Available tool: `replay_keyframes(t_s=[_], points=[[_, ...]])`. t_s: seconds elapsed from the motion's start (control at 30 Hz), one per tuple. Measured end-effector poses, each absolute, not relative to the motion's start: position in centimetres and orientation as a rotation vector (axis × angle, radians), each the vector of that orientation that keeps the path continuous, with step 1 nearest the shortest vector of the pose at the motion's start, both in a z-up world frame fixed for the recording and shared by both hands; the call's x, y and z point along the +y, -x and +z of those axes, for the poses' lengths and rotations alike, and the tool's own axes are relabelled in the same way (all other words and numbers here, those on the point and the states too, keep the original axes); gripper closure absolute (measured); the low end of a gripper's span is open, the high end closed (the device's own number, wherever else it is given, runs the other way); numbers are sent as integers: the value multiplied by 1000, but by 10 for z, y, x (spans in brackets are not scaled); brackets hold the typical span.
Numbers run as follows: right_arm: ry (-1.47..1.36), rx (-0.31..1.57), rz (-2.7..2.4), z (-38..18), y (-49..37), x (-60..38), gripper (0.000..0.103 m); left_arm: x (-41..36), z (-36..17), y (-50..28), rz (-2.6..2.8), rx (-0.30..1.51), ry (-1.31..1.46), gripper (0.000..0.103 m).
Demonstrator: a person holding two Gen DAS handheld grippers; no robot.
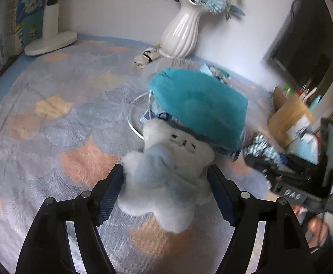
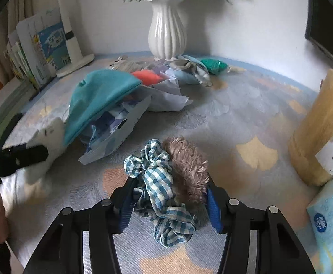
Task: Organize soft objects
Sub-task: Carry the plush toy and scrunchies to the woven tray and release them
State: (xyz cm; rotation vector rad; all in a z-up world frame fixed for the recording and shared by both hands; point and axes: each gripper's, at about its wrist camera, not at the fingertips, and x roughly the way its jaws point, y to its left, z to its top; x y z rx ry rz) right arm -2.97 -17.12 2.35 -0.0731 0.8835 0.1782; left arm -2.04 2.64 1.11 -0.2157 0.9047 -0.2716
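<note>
Two grippers, both loaded. On our left, the left gripper (image 1: 166,189) is clenched on the white plush toy (image 1: 166,171), pads pressing its fluffy flanks at mid-body, likely because that is the widest squashable section and the face stays clear; the toy hangs above the patterned tablecloth (image 1: 52,118), its head just under the edge of the teal cloth (image 1: 198,107). That cloth is draped over a clear container (image 1: 134,116) with crumpled paper (image 2: 166,98) stuffed under it, so we judge it as the drop spot for soft items, though its interior is mostly hidden. Moving right, the right gripper (image 2: 168,196) is clamped on two things at once: a blue checked scrunchie (image 2: 157,182) and a tan fuzzy scrunchie (image 2: 189,169), squeezed side by side between the pads, probably to save a trip. Both hang low, near the tablecloth; we can't tell if the checked tail touches. Behind, a white vase (image 2: 166,34) stands against the wall with more fabric scraps (image 2: 189,68) at its foot. Far right, a cardboard tube (image 2: 317,127) and tissue pack (image 2: 330,217) crowd the edge, well apart from the load.
</note>
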Motion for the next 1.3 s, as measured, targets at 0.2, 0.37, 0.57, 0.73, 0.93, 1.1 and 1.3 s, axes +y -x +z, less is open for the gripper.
replay_keyframes(t_s=[0.2,0.37,0.57,0.73,0.93,1.1,1.3], points=[[72,848,196,29,39,-170,50,7,19,31,-263,894,111,60],[108,776,245,39,62,-165,50,4,45,56,-339,814,182,62],[58,734,212,60,89,-191,50,-40,91,64,-429,710,143,62],[25,647,141,101,115,-225,50,-97,115,52,-559,684,119,62],[-12,584,-6,136,140,-281,50,-177,126,51,-724,688,13,62],[-101,534,-118,153,152,-344,50,-248,141,46,-867,676,-48,62],[-178,508,-275,166,149,-419,50,-322,157,22,-910,662,-51,61]])
